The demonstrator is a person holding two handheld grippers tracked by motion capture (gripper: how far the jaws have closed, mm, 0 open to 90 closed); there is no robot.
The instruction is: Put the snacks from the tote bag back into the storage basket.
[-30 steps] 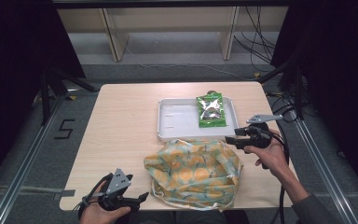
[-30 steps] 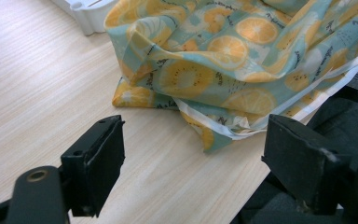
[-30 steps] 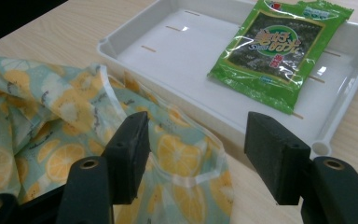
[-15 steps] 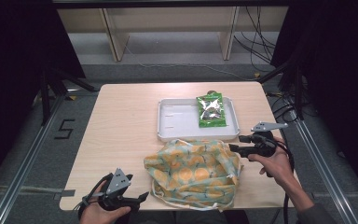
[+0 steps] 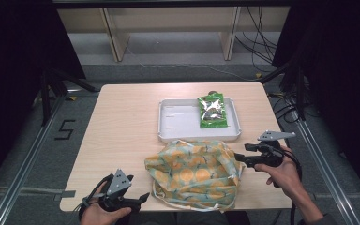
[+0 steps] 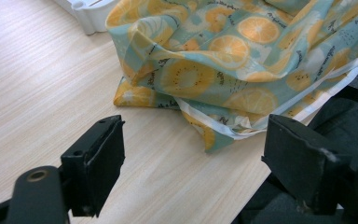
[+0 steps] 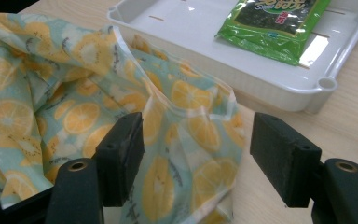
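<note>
- Here the bag (image 5: 194, 174), orange-printed cloth, lies crumpled on the table (image 5: 122, 126) at its near edge, just in front of the white tray (image 5: 178, 123).
- The right gripper (image 5: 238, 157) sits at the bag's right edge; its jaws have just been opening and stand wide, the cloth's edge between them but not pinched.
- The left gripper (image 5: 143, 198) rests at the near left corner, jaws wide and empty, just short of the bag.
- A green packet (image 5: 212, 110) lies in the tray's right half.
</note>
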